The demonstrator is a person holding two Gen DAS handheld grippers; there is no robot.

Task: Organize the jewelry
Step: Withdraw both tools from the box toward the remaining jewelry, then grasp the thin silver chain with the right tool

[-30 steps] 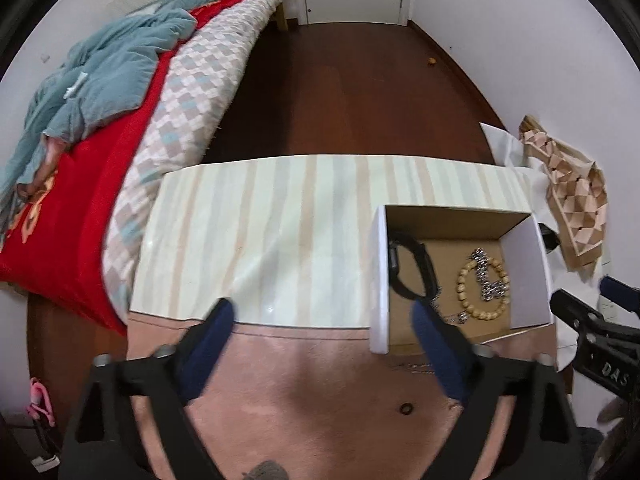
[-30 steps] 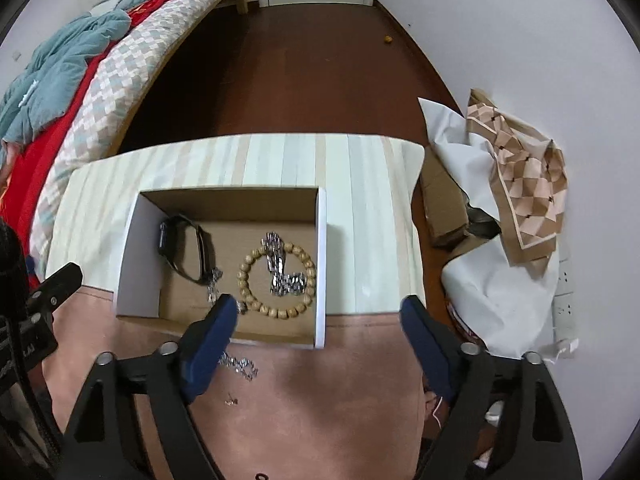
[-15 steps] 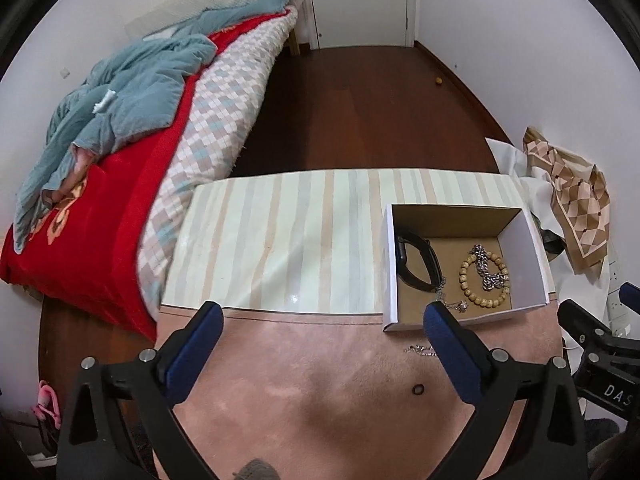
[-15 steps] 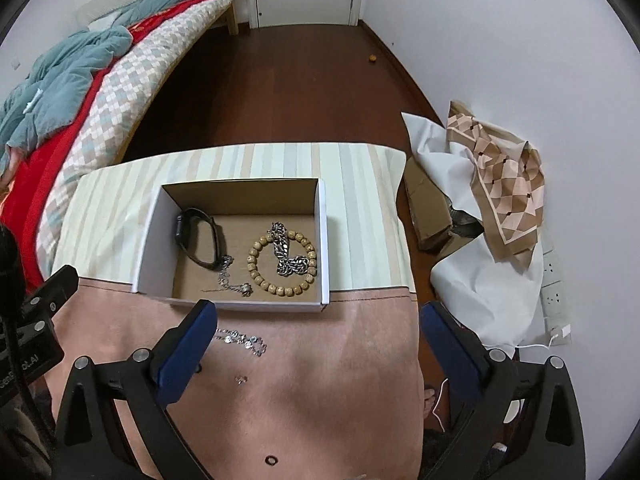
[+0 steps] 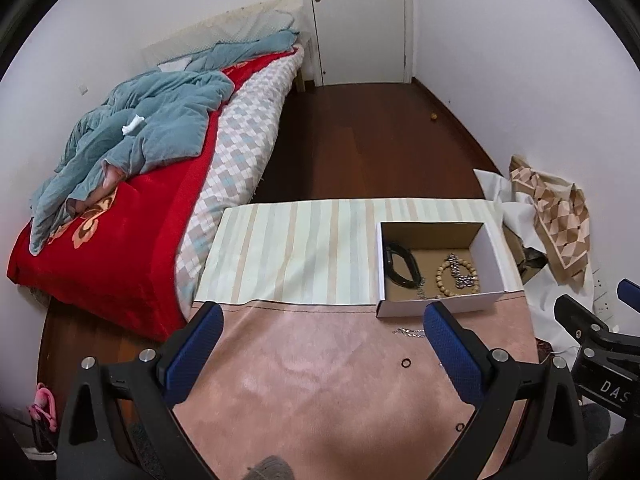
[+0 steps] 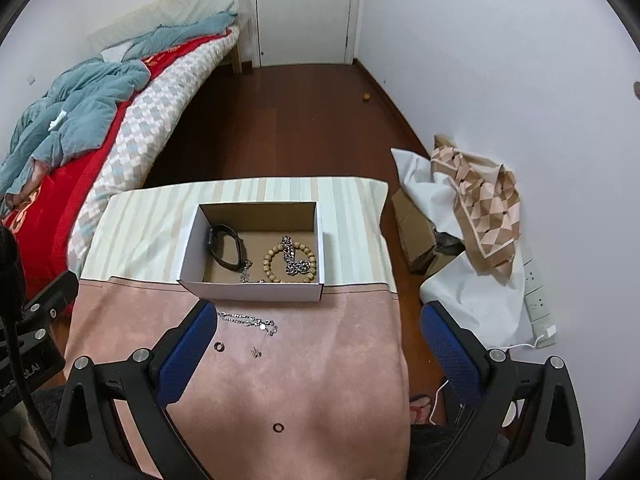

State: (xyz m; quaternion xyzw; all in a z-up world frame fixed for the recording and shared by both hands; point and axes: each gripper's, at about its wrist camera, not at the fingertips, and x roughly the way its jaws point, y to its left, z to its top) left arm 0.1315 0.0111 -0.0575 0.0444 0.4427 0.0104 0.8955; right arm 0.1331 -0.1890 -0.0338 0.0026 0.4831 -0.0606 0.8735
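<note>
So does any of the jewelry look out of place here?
Yes. A silver chain, two dark rings and a tiny stud lie loose on the pink cloth, outside the box.

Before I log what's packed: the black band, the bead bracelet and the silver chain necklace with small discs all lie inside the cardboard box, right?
Not quite. The black band and bead bracelet lie inside the cardboard box, but the silver chain necklace with small discs lies outside it, on the pink cloth in front of the box. The right wrist view shows this.
</note>
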